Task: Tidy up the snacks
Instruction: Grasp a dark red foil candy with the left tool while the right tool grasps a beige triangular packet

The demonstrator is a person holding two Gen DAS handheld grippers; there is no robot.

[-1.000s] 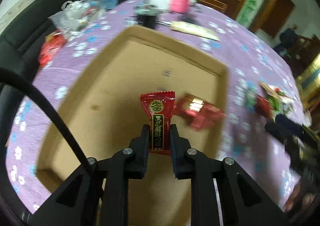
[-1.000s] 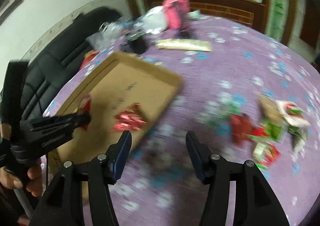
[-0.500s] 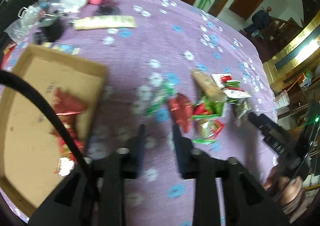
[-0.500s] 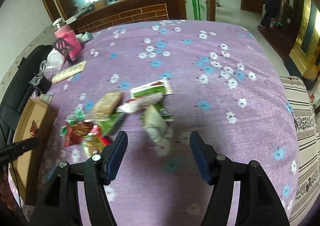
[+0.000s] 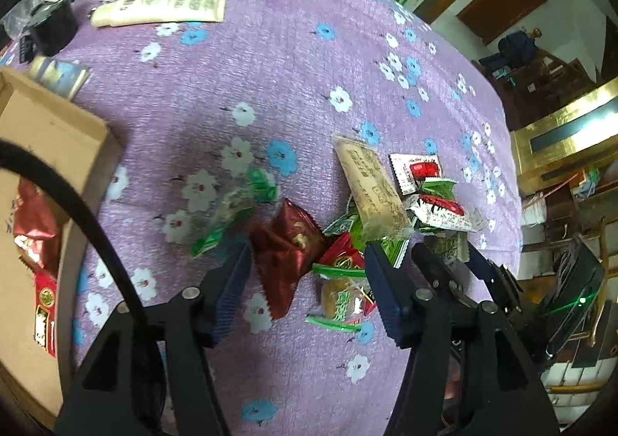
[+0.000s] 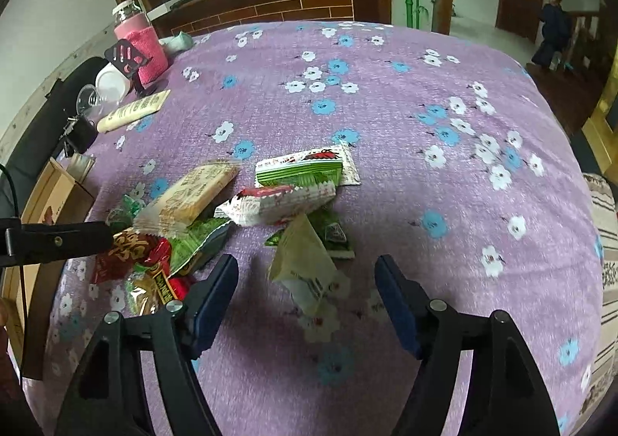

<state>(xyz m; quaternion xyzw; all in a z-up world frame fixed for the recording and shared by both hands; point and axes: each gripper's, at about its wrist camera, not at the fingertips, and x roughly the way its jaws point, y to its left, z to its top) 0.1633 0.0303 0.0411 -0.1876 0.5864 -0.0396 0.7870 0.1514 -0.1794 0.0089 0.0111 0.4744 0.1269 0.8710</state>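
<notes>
Your left claw (image 5: 307,273) and right claw (image 6: 305,297) both gape wide and empty above the snack pile (image 6: 247,204). The surface (image 6: 386,107) wears a purple flowered cloth; a wooden counter (image 6: 270,7) lines the room behind.

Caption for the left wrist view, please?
Open left gripper hovers over a dark red snack packet in the pile, cardboard box at left.

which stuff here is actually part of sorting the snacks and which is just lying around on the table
Part of the job:
snack pile
dark red packet
tan wafer bar
cardboard box, red packets already inside
left gripper and right gripper, both open

Just lying about:
pink jar
cream tube
black clip
</notes>
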